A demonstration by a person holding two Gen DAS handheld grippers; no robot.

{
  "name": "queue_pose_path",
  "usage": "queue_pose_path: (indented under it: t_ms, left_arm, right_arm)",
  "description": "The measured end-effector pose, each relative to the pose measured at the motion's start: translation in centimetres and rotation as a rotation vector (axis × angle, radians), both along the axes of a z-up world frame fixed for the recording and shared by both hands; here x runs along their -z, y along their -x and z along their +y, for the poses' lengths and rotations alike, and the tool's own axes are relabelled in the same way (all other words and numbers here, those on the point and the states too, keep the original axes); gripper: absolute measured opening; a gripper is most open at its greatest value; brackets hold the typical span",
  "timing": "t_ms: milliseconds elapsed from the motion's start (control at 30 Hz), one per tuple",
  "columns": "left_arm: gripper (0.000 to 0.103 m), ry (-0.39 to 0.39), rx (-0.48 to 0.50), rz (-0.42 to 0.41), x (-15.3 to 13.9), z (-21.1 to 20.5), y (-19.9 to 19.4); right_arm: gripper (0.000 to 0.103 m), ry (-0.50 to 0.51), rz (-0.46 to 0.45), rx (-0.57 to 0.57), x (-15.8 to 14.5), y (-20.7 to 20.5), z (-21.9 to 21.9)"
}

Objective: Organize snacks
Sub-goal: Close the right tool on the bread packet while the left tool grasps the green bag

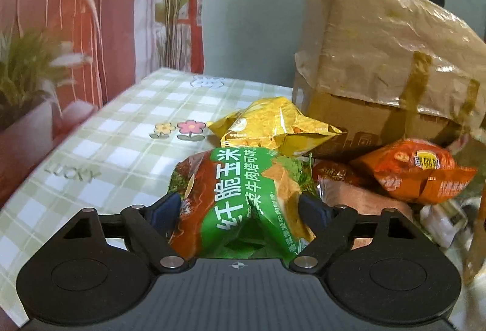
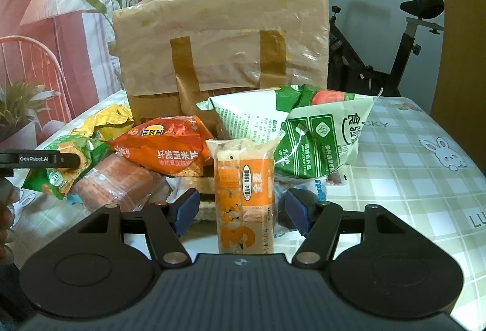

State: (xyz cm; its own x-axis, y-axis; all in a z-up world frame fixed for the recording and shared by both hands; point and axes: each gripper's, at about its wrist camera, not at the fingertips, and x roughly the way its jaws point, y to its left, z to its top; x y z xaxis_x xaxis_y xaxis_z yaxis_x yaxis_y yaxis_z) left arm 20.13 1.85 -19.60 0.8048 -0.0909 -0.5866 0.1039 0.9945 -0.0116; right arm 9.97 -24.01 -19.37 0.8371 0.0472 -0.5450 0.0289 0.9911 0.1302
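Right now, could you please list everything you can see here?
cardboard box: one, brown, behind the snacks
yellow bag: one, yellow, at box's foot
orange bag: one, orange, before box
green-and-white bag: one, green and white, beside orange bag
pink pack: one, pink, partly under orange bag
green bag: one, green, pile's edge
wrapped bar: one, orange and white, upright, nearest
tablecloth: one, green check, underneath
exercise bike: one, black, behind table
left hand-held gripper: one, black, shut on green bag
right hand-held gripper: one, black, open around wrapped bar

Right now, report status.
Left tool pinching green chip bag. Right tool straddles the orange bar, contact unclear. Snack pile crowds cardboard box.
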Motion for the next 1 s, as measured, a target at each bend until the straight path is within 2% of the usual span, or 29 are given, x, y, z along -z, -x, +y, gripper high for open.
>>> queue_pose_path:
  t_ms: [67,133,400,567,700,1000]
  left_arm:
    - [0.080,-0.042,-0.006,-0.015,-0.1,-0.5,0.6]
    - [0.080,-0.051,-0.018,-0.021,-0.2,-0.4,1.2]
    - [0.079,-0.001,-0.052,-0.089,-1.9,0.8,3.4]
    - [0.079,-0.013,-0.040,-0.107,-2.0,0.0,3.7]
    - [0.079,-0.018,-0.035,-0.121,-2.2,-0.2,3.9]
    - [0.079,-0.025,-0.054,-0.140,-2.4,0.1,4.6]
  right_arm:
    - [0.066,0.002,0.002,0.001,0.0,-0.1,0.1]
    - [0.066,0.004,0.006,0.001,0.1,-0.2,0.1]
    - [0.056,-0.008,0.037,0.020,0.8,-0.4,-0.3]
    - [0.055,-0.027,0.038,0.026,1.3,-0.5,-0.4]
    - [0.042,-0.043,0.034,0.011,1.5,-0.6,-0.4]
    - [0.041,-0.075,-0.012,-0.016,0.4,0.4,-0.6]
